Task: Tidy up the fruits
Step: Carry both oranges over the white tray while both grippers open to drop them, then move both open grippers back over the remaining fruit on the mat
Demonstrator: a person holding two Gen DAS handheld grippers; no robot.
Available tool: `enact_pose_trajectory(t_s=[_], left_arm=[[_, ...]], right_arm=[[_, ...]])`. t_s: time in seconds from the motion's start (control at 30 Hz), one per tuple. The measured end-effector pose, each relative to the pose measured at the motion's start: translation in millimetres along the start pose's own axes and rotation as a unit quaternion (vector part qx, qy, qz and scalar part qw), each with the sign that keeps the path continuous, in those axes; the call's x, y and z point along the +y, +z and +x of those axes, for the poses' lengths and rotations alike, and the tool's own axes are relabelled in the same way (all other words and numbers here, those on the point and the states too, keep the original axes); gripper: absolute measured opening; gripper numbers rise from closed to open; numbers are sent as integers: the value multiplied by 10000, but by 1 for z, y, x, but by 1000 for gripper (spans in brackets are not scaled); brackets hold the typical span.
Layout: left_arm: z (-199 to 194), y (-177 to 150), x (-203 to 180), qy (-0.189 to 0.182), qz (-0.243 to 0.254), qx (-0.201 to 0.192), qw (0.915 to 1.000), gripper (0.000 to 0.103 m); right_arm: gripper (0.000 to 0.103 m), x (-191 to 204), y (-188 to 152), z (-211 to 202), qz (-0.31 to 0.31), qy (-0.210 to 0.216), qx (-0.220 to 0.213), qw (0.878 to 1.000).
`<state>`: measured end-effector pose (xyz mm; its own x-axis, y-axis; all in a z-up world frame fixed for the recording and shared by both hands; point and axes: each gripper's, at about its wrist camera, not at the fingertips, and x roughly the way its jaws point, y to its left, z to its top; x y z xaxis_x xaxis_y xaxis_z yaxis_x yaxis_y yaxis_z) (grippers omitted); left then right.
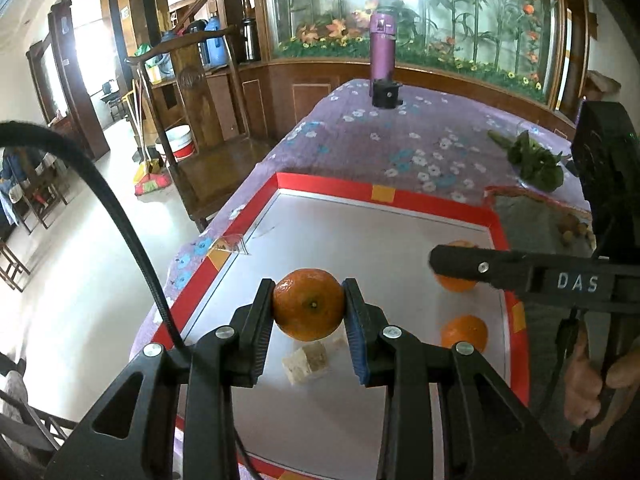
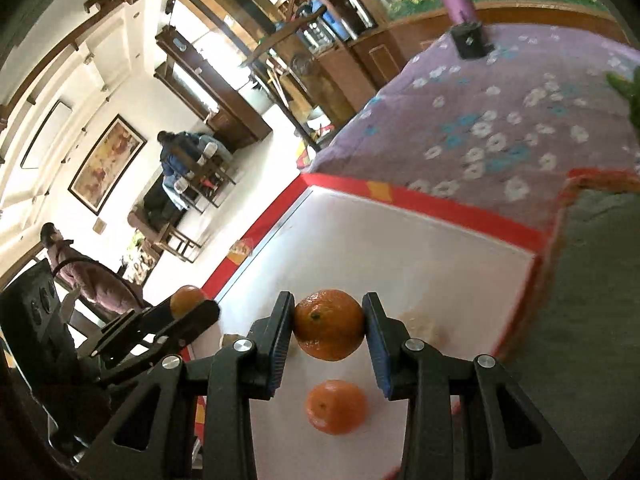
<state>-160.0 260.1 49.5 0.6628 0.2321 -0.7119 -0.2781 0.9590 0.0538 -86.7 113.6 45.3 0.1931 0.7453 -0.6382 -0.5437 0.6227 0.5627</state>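
Note:
My left gripper (image 1: 309, 286) is shut on an orange mandarin (image 1: 308, 308), held above the white board (image 1: 360, 232) with its red tape border. In the right wrist view, my right gripper (image 2: 329, 300) is shut on a second mandarin (image 2: 329, 326) over the same board. A third mandarin (image 2: 336, 406) lies loose on the board beneath it, and the left wrist view shows this loose mandarin (image 1: 464, 334) too. The right gripper (image 1: 460, 262) shows from the side at the right, its mandarin (image 1: 458, 286) partly hidden. The left gripper (image 2: 200, 310) appears at the lower left.
A beige block (image 1: 308, 362) lies on the board under the left gripper. A grey mat (image 1: 540, 220) with a red edge adjoins the board's right side. Leafy greens (image 1: 536, 162), a purple flask (image 1: 382, 46) and a black holder (image 1: 386, 94) stand on the flowered cloth beyond.

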Motion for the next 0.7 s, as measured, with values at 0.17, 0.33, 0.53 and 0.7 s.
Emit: enact_pose_trajectory(t_s=[0.17, 0.33, 0.53, 0.7], left_arm=[[1, -1, 2, 285, -52, 101, 9995, 32], [-16, 4, -17, 350, 199, -113, 9991, 55], [-37, 15, -82, -86, 861, -427, 9953, 64], [-39, 23, -151, -790, 1431, -367, 9859, 64]], right_arm=[[42, 9, 1, 9, 28, 107, -6, 9999], [48, -2, 3, -31, -19, 140, -473, 9988], [48, -55, -9, -100, 168, -274, -1008, 9944], [48, -117, -33, -171, 321, -1124, -1392, 9833]])
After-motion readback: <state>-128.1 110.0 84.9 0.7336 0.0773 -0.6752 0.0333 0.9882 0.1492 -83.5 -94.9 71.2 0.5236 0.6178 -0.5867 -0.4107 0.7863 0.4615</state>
